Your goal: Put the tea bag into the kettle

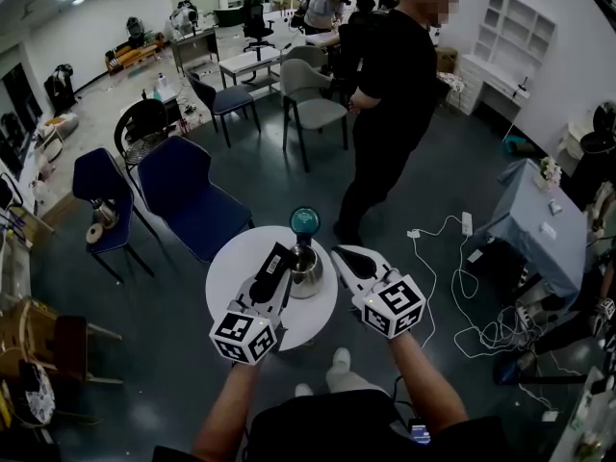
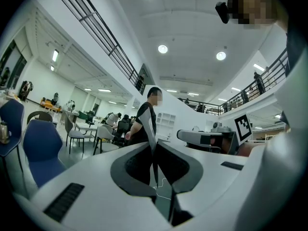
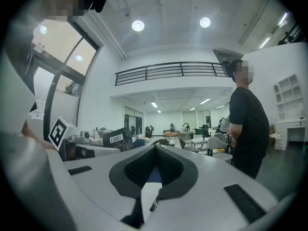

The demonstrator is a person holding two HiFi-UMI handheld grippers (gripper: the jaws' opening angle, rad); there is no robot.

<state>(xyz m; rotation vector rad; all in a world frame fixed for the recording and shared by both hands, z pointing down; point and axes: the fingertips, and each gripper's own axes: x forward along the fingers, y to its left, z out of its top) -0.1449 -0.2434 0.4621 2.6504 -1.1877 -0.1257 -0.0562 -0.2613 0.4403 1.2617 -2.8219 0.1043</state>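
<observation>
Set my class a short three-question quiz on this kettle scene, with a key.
1. True or false: the kettle stands on the floor.
2. The left gripper is: A open and empty; B shut on the tea bag; C out of sight.
3. Fill in: the white table is ____ in shape.
Key: 1 false; 2 B; 3 round.

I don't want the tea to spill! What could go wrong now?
The left hand-held gripper pinches the tea bag beside the kettle, not clearly over its opening; released now, it would likely land on the table. The right hand-held gripper sits close by, so a nudge might tip the kettle.
</observation>
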